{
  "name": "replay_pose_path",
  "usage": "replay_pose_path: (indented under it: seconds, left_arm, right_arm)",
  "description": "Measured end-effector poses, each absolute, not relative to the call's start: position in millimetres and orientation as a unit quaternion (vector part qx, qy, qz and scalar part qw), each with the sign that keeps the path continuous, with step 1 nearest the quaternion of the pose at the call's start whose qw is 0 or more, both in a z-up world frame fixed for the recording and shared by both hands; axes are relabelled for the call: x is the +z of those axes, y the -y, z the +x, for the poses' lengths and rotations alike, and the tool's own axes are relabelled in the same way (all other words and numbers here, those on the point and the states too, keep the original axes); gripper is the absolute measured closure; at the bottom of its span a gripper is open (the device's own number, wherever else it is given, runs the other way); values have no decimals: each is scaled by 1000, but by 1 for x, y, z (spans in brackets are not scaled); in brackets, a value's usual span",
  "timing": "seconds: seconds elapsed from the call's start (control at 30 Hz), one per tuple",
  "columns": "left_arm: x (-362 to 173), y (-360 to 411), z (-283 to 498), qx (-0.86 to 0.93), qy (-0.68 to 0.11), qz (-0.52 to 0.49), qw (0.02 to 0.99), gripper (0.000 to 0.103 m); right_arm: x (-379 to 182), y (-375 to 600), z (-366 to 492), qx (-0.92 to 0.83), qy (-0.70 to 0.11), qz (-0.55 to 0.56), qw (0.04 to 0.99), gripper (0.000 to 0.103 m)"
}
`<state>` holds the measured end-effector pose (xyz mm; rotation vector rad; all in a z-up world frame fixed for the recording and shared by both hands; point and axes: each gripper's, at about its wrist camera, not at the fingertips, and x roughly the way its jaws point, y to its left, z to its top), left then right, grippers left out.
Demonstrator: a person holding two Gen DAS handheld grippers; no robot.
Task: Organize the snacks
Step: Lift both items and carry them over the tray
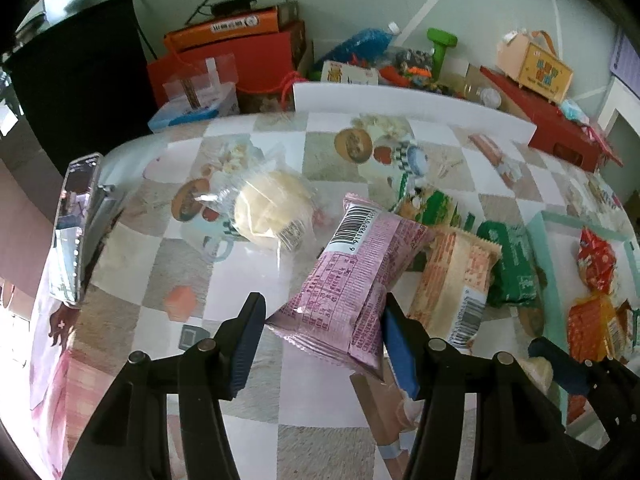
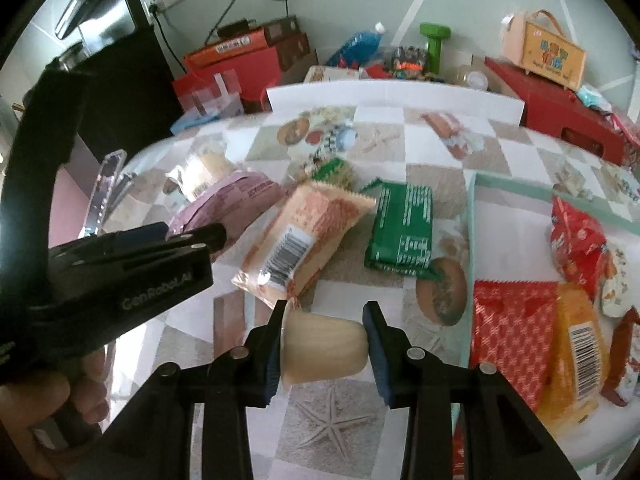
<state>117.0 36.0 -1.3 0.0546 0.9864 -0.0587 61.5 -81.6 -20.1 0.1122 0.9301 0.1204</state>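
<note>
My left gripper (image 1: 320, 312) stands around the near end of a pink snack packet (image 1: 356, 276); its right pad touches the packet, and a gap shows at the left pad. My right gripper (image 2: 326, 320) is shut on a cream jelly cup (image 2: 324, 350), held on its side above the table. Beside the pink packet lie an orange-and-white packet (image 2: 304, 240), a green packet (image 2: 404, 224) and a clear bag with a pale bun (image 1: 268, 208). A mint-rimmed tray (image 2: 472, 216) at the right holds red and orange packets (image 2: 516, 320).
A phone (image 1: 76, 224) stands on a holder at the table's left edge. A white board (image 1: 400, 100) lines the far edge, with red boxes (image 2: 568, 120), bottles and toys behind it. The left gripper's body (image 2: 120, 272) fills the left of the right wrist view.
</note>
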Motion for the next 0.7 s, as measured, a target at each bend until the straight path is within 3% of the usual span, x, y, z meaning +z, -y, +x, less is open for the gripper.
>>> replay_pose_path:
  seconds: [0.7]
  left_arm:
    - [53,-29,95,-41,-404,8,914,44]
  right_arm:
    - [18,115,44,29,-394,75,916,63]
